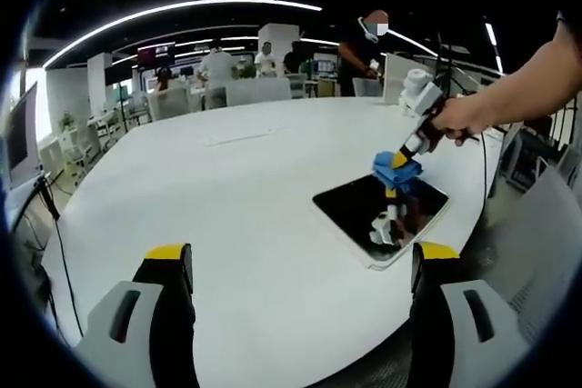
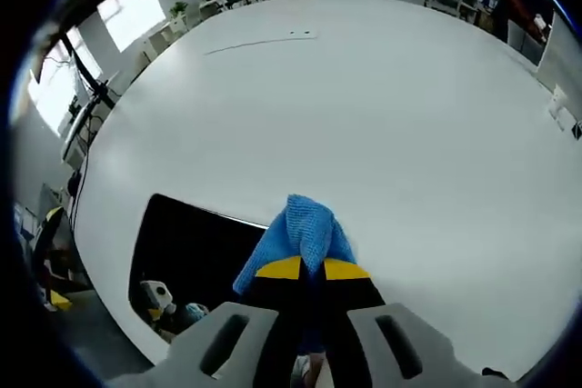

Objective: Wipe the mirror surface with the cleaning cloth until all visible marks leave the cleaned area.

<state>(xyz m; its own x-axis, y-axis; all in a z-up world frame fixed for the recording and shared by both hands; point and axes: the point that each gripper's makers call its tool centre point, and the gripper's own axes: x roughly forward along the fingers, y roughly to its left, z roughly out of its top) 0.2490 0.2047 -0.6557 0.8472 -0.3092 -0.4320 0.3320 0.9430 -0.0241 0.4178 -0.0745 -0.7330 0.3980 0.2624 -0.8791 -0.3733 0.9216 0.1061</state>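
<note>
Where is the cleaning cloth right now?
The blue cloth is clamped in the right gripper, pressed at the far edge of the mirror on the white table.

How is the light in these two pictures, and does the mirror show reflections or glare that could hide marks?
Left gripper view: ceiling light strips bend into arcs from fisheye distortion; the mirror looks dark and reflects the right gripper with the blue cloth. Right gripper view: bright windows top left, even light on the white table; the mirror is near black, no glare, marks too small to tell.
</note>
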